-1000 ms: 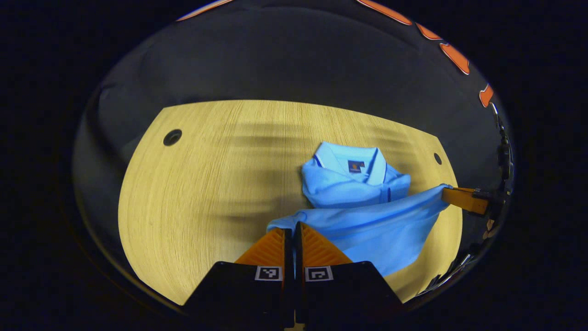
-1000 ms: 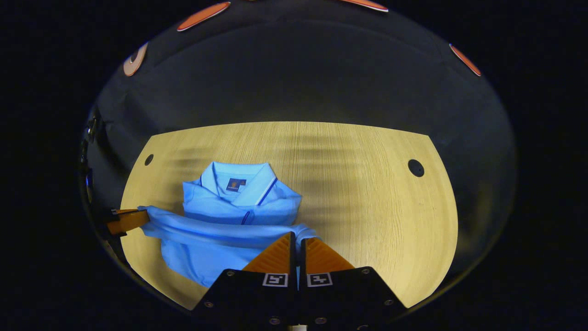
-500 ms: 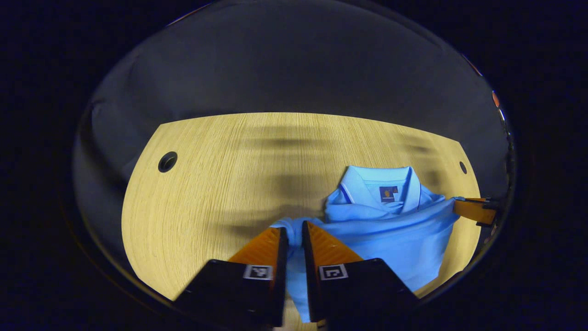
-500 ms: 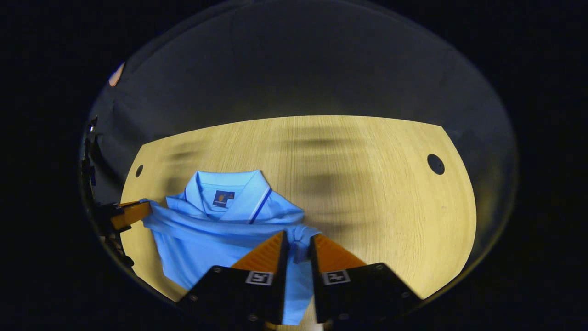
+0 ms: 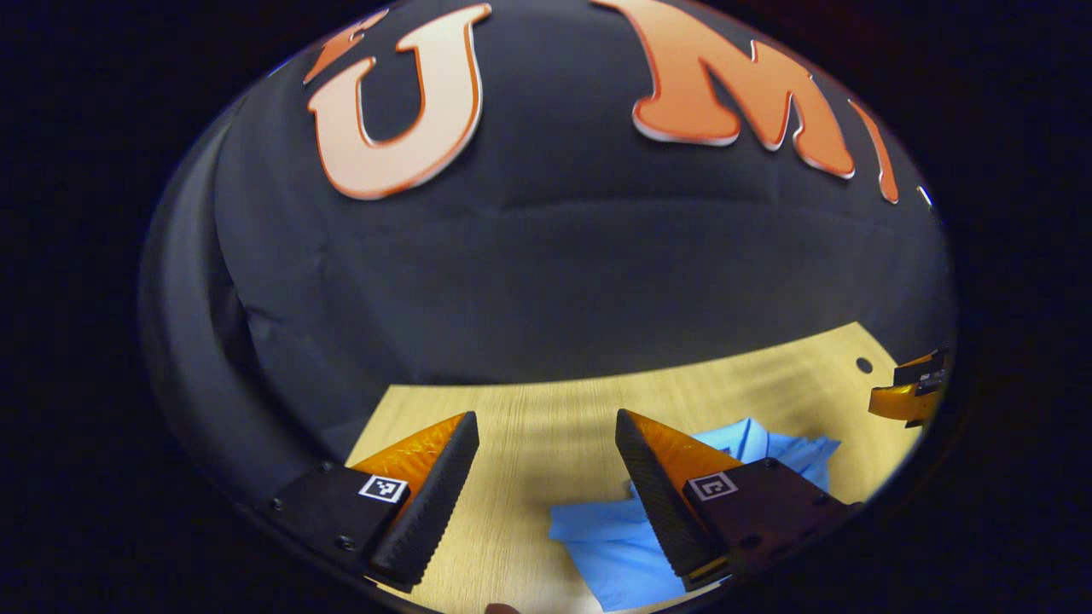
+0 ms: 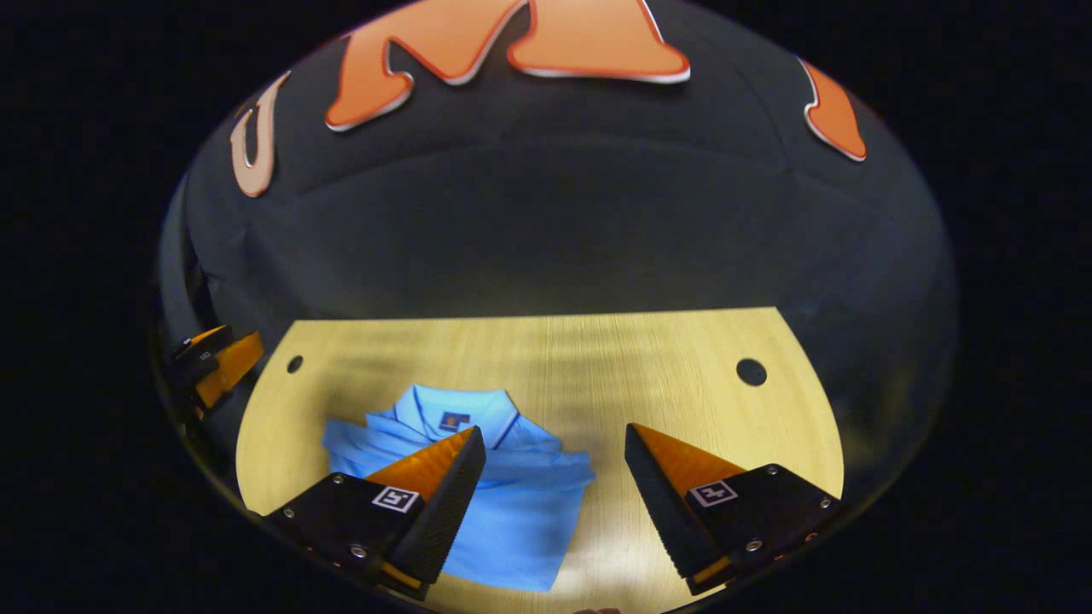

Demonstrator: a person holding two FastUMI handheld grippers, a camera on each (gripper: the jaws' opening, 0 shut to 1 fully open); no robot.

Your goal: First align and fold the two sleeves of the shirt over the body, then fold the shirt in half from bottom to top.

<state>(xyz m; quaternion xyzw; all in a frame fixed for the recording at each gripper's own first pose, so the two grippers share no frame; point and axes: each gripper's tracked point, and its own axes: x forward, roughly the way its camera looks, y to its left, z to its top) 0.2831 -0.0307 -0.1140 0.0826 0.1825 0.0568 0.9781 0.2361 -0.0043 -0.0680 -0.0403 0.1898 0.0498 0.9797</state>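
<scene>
In the left gripper view, the left gripper (image 5: 546, 426) hangs above the table with its two fingers spread wide apart and nothing between them; bare wood shows through the gap. Just behind and below its right-hand finger (image 5: 661, 477) lies the light blue short-sleeved polo shirt (image 5: 614, 546), partly hidden by that finger, with a point of the collar poking up past it. Farther out, at the right edge of this view, the right gripper (image 5: 909, 394) shows small and apart from the cloth.

In the right gripper view, the right gripper (image 6: 554, 443) is likewise released, fingers far apart and empty, raised off the surface. The polo shirt (image 6: 512, 512) lies flat on the pale yellow wood-grain table (image 6: 648, 358), to the left of the gap between the fingers and partly covered by the left-hand finger (image 6: 439, 495). The shirt is a compact folded bundle: its collar with a dark inner tag faces the far side, and a fold of cloth lies across the body just below the collar. Neither gripper touches it. The left gripper (image 6: 213, 362) appears at the far left edge of this view, beyond the table's corner. The table has a small round hole (image 6: 751, 372) near its right far corner and a smaller hole (image 6: 294, 364) near its left far corner. Behind the table hangs the black cloth wall (image 6: 546, 222).
</scene>
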